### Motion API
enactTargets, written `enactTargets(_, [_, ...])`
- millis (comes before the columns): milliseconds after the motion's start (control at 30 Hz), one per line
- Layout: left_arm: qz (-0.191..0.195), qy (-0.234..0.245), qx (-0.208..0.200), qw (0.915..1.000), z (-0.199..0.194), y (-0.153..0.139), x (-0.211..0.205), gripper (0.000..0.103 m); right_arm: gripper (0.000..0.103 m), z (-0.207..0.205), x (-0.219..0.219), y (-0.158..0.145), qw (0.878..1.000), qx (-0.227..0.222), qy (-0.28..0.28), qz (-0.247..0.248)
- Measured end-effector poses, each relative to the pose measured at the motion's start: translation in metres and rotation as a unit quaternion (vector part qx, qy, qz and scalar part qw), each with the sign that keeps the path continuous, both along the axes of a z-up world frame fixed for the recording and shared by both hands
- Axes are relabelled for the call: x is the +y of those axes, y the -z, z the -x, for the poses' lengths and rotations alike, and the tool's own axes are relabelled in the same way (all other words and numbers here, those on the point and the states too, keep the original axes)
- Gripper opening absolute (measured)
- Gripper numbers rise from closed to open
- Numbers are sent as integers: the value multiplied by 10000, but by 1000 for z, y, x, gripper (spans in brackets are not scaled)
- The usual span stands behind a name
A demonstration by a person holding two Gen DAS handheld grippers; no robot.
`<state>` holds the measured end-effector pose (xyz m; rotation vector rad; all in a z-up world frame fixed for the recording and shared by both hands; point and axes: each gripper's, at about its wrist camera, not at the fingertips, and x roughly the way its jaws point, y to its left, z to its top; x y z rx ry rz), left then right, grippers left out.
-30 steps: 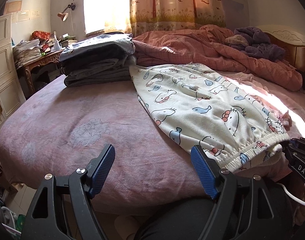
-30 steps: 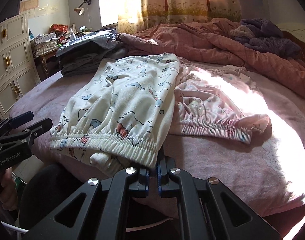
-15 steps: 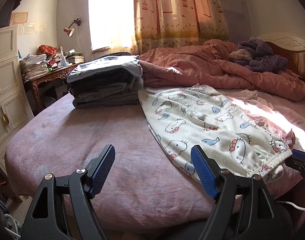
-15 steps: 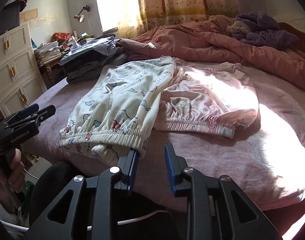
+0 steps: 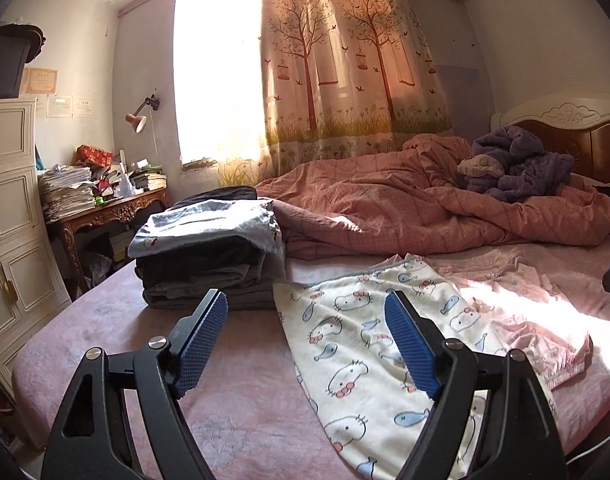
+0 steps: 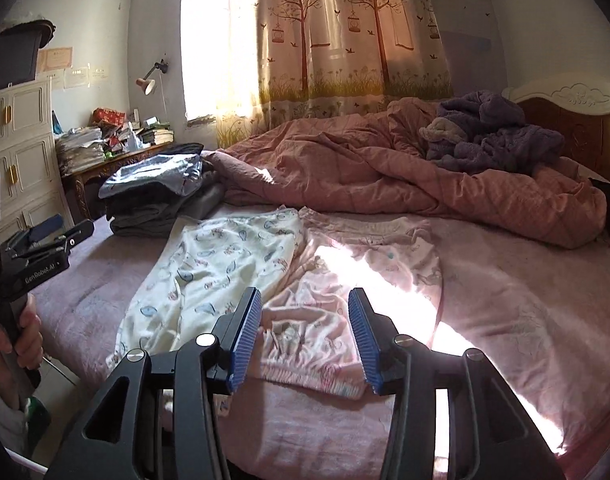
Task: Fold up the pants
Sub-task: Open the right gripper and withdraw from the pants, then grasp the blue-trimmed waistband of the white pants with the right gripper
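White cartoon-print pants (image 5: 365, 344) (image 6: 217, 272) lie flat on the pink bed, waistband toward me. Pink pants (image 6: 385, 248) (image 5: 525, 320) lie beside them on the right, partly in sunlight. My left gripper (image 5: 305, 300) hovers above the bed near the white pants' left edge; its jaws stand wide, still opening a little, with nothing between them. In the right wrist view it shows at the left edge as the left gripper (image 6: 45, 236), held by a hand. My right gripper (image 6: 303, 294) hangs over the pink pants' waistband, jaws opening, gripping nothing.
A stack of folded clothes (image 5: 209, 248) sits at the bed's far left. A rumpled pink quilt (image 5: 425, 208) and a purple robe (image 5: 517, 168) fill the back by the headboard. A cluttered desk (image 5: 105, 208) and a white cabinet (image 5: 9, 240) stand left of the bed.
The right gripper, shut at the white pants' waistband, has opened and let go. Both grippers have risen and tilted up, so more of the room shows.
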<state>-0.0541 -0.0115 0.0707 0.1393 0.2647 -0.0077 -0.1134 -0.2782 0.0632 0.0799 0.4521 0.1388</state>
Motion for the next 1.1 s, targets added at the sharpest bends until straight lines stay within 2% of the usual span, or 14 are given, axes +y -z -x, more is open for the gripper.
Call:
enactTargets(100, [78, 155, -67, 9998, -37, -22, -6, 82, 49, -41, -1, -34, 9993, -257, -159, -214])
enactTargets(167, [279, 198, -42, 9994, -72, -38, -8, 82, 50, -77, 1, -57, 9986, -386, -180, -316])
enactTargets(300, [611, 104, 226, 9978, -144, -51, -10, 82, 50, -175, 3, -84, 9950, -11, -431, -906])
enactTargets(367, [565, 165, 414, 9974, -175, -46, -13, 82, 50, -227, 10, -86, 9925, 219, -540, -1078])
enactTargets(500, [802, 176, 785, 9935, -212, -9, -10, 82, 50, -308, 23, -60, 9880, 541, -749, -1235])
enactTargets(567, [876, 171, 993, 9910, -225, 23, -8, 82, 50, -335, 30, -34, 9866, 708, -802, -1235])
enactTargets(633, [756, 103, 1363, 9877, -238, 63, -9, 79, 50, -353, 32, -3, 9853, 882, -745, -1259])
enactTargets(700, [674, 69, 2098, 9754, -251, 89, -12, 69, 50, -364, 31, 27, 9828, 1103, -770, -1268])
enactTargets(733, [774, 150, 2270, 9707, -253, 92, -13, 64, 50, -369, 32, 39, 9823, 1237, -779, -1169])
enactTargets(767, [881, 216, 2213, 9710, -250, 89, -12, 64, 50, -374, 33, 49, 9828, 1360, -754, -996])
enactTargets(833, [824, 173, 1956, 9771, -240, 82, -13, 67, 50, -382, 33, 63, 9831, 1513, -724, -738])
enactTargets(900, [694, 106, 1843, 9804, -235, 81, -14, 70, 50, -387, 30, 71, 9789, 1623, -842, -919])
enactTargets(1000, [733, 114, 1944, 9781, -238, 83, -13, 70, 49, -390, 30, 78, 9715, 1750, -1132, -1125])
enactTargets(1100, [829, 83, 2001, 9762, -244, 84, -9, 70, 36, -391, 40, 84, 9782, 1692, -949, -741])
